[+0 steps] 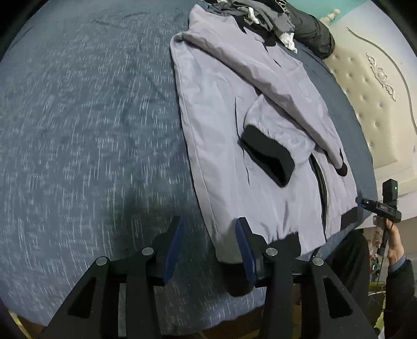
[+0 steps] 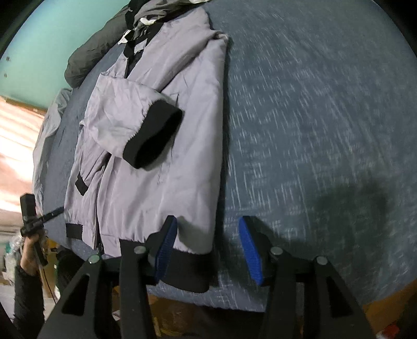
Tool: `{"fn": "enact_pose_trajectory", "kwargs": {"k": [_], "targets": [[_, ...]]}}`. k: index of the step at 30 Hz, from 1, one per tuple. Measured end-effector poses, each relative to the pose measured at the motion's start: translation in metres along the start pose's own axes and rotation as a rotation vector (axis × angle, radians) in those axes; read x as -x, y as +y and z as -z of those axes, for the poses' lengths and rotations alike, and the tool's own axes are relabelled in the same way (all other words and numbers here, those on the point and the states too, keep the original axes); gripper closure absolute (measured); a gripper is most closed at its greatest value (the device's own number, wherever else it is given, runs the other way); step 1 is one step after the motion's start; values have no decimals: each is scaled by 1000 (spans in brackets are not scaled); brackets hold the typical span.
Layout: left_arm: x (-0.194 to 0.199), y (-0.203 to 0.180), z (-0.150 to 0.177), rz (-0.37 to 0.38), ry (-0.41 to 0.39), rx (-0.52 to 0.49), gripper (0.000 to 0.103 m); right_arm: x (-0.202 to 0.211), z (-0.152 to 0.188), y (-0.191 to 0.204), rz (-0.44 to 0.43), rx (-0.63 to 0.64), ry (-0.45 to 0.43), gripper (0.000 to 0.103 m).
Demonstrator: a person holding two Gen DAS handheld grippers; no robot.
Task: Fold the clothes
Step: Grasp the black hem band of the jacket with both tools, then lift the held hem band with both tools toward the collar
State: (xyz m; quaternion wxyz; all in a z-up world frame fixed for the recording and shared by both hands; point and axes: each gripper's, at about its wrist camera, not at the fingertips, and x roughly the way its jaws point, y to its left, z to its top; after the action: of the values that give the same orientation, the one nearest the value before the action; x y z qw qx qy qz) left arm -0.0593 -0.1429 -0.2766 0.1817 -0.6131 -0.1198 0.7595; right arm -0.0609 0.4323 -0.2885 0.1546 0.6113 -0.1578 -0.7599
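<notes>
A lavender-grey jacket (image 1: 221, 125) with black cuffs and a black hem lies flat on the blue bedspread (image 1: 78, 130), one sleeve folded across its front. The sleeve's black cuff (image 1: 268, 159) rests mid-body, left of the zipper (image 1: 322, 187). My left gripper (image 1: 209, 226) is open at the near hem, and the hem corner (image 1: 226, 250) lies between its fingers. In the right wrist view the jacket (image 2: 169, 169) and the cuff (image 2: 153, 135) show again. My right gripper (image 2: 206, 226) is open, with the black hem corner (image 2: 190, 271) between its blue pads.
A pile of dark and white clothes (image 1: 273, 15) sits past the jacket's collar. A tufted cream headboard (image 1: 375, 86) stands to the right and a teal wall (image 2: 52, 39) to the left. A person's hand (image 1: 393, 245) holds a black device beyond the far hem corner. Bedspread (image 2: 325, 117) spreads wide beside the jacket.
</notes>
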Motion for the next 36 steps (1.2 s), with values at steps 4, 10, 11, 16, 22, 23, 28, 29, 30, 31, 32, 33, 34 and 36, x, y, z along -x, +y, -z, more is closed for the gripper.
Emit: {"fn": "enact_pose_trajectory", "kwargs": {"k": [4, 10, 11, 16, 22, 23, 28, 29, 30, 31, 32, 33, 34, 36], "targets": [[-3, -4, 7, 17, 10, 13, 58, -1, 6, -2, -9, -9, -4, 53], [-8, -11, 13, 2, 23, 4, 58, -2, 12, -4, -22, -21, -10, 52], [-9, -11, 14, 2, 25, 4, 58, -3, 13, -3, -25, -22, -10, 52], [-14, -16, 17, 0, 35, -5, 58, -6, 15, 1, -32, -12, 15, 52], [-18, -18, 19, 18, 41, -7, 58, -8, 16, 6, -46, -7, 24, 52], [-18, -18, 20, 21, 42, -9, 58, -10, 17, 7, -41, -3, 28, 52], [-20, -16, 24, 32, 48, -7, 58, -11, 17, 10, -38, 1, 27, 52], [-20, -16, 24, 35, 47, -7, 58, -11, 17, 11, -41, 0, 25, 52], [-20, -17, 25, 37, 45, -9, 58, -10, 16, 11, -43, -1, 23, 52], [-20, -18, 25, 39, 42, -11, 58, -11, 16, 11, -43, -1, 23, 52], [-19, -20, 26, 46, 36, -16, 62, -12, 16, 11, -41, -2, 25, 52], [-20, -21, 26, 49, 35, -21, 69, -13, 16, 11, -40, -2, 26, 52], [-20, -23, 26, 51, 34, -25, 70, -14, 16, 11, -38, -5, 29, 52], [-21, -24, 26, 57, 34, -26, 73, -15, 15, 11, -36, -12, 31, 52]]}}
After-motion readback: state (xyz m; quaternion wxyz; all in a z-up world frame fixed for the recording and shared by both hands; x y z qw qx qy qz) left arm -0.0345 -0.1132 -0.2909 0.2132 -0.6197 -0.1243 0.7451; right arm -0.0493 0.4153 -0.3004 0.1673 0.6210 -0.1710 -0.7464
